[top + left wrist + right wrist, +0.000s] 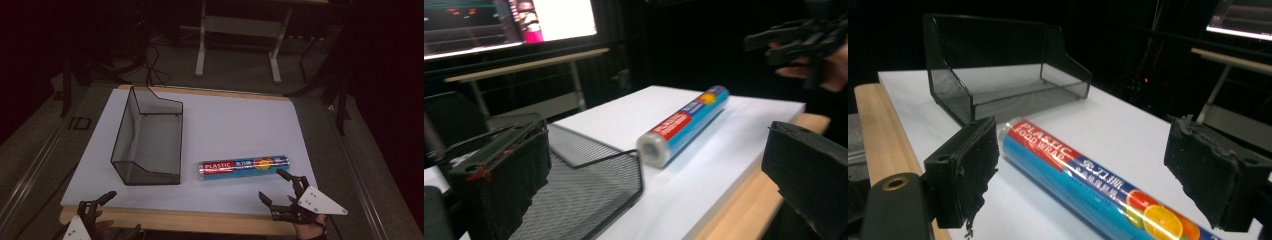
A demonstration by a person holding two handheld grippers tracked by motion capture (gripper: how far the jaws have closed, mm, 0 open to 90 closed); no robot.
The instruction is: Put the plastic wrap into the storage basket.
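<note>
Blue roll: the roll of plastic food wrap [244, 167] is blue with a red label end and an orange fruit picture; it lies flat on its side on the white board [240, 120], near the board's front edge.
Roll and basket: the red end of the roll points to the black mesh basket [150, 137], which stands just beside it on the same board; the two are close but do not touch.
Roll in the gripper views: in the left gripper view the roll [684, 124] shows its round open end, lying past the corner of the basket [589, 175]; in the right gripper view the roll [1088, 192] runs across the picture in front of the basket [1003, 80].
Right gripper: the right gripper [280, 192] is just in front of the fruit end of the roll, low over the board's front edge, pointing toward the roll; its jaws are spread wide and nothing is between the pads.
Right hand: the hand holds the gripper from behind, at the wooden table edge [200, 220] in front of the roll.
Left gripper: the left gripper [97, 202] is well apart from the roll, in front of the basket at the table edge; its jaws are spread and empty.
Left hand: it comes up from the bottom edge of the high view, turned toward the roll.
</note>
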